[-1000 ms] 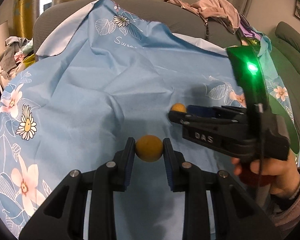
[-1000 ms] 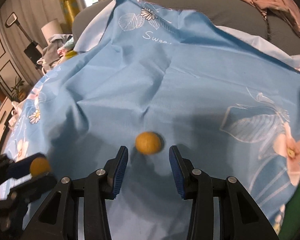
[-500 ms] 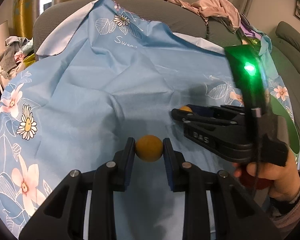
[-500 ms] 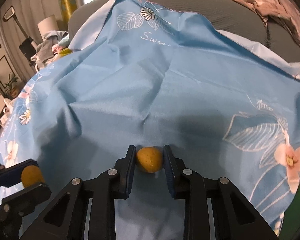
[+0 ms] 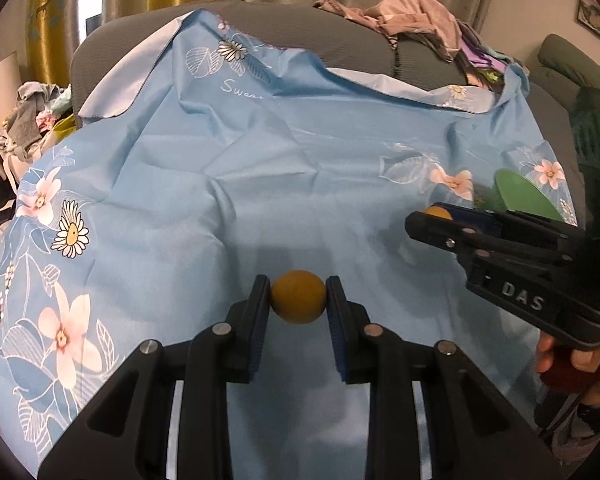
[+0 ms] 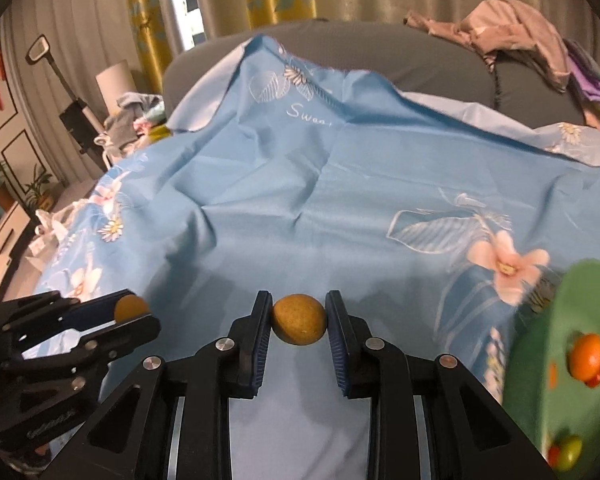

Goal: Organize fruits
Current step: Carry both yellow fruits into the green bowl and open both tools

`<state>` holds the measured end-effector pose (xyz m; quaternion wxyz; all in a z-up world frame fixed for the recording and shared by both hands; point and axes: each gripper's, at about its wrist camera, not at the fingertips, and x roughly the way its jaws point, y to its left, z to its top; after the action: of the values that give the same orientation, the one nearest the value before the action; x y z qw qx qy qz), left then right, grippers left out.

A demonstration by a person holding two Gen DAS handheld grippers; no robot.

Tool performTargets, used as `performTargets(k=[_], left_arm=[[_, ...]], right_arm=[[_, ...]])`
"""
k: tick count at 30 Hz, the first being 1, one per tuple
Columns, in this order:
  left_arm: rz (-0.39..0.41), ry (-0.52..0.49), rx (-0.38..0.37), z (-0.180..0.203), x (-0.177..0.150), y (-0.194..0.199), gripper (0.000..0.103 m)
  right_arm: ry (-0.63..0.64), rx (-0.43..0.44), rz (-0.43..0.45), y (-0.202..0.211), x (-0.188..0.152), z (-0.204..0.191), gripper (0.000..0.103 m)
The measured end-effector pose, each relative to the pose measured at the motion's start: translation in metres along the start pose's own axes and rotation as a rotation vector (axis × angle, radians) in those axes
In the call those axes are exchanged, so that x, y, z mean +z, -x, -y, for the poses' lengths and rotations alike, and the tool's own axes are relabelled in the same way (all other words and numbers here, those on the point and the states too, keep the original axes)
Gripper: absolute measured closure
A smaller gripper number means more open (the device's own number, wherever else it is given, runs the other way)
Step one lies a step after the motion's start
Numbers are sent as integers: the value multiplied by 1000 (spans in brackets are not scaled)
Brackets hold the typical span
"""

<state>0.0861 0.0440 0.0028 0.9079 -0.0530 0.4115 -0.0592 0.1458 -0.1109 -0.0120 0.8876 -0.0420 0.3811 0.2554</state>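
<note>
A round yellow-brown fruit (image 6: 299, 319) sits clenched between the blue-padded fingers (image 6: 260, 322) of the right gripper (image 6: 299, 322), lifted off the blue floral sheet (image 6: 340, 184) and just left of the green plate (image 6: 556, 364). The left gripper (image 5: 298, 303) grasps a second yellow fruit (image 5: 298, 302) the same way, also clear of the sheet and well to the left of the plate, which shows in that view only as a green edge (image 5: 520, 196). The plate already carries an orange fruit (image 6: 586, 356) and, at its near rim, a small green one (image 6: 570, 453). The step in hand looks like carrying both fruits to the plate. To do it well, take the right fruit over first, since it is nearer; keep the grip firm but not crushing, because a round fruit can squirt out of flat pads. Lower it onto a bare green patch away from the orange one, let it touch before opening, and open slowly so it does not roll off the rim. The sheet seems to lie over a sofa, so the plate may tip if pressed.
</note>
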Motion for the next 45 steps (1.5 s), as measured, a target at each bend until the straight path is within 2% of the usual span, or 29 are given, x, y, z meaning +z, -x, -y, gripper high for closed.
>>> performTargets(k=[10, 19, 32, 45], left_arm=[[18, -47, -23, 37, -9, 29, 75], [-7, -127, -99, 88, -10, 34, 75], [-34, -300, -188, 177, 8, 15, 75], [-63, -387, -266, 243, 26, -17, 75]], right_arm=[[-34, 21, 51, 55, -28, 8, 74], [-79, 1, 109, 96, -53, 29, 74], [-207, -83, 179, 136, -82, 96, 74], [-303, -151, 206, 150, -99, 149, 74]])
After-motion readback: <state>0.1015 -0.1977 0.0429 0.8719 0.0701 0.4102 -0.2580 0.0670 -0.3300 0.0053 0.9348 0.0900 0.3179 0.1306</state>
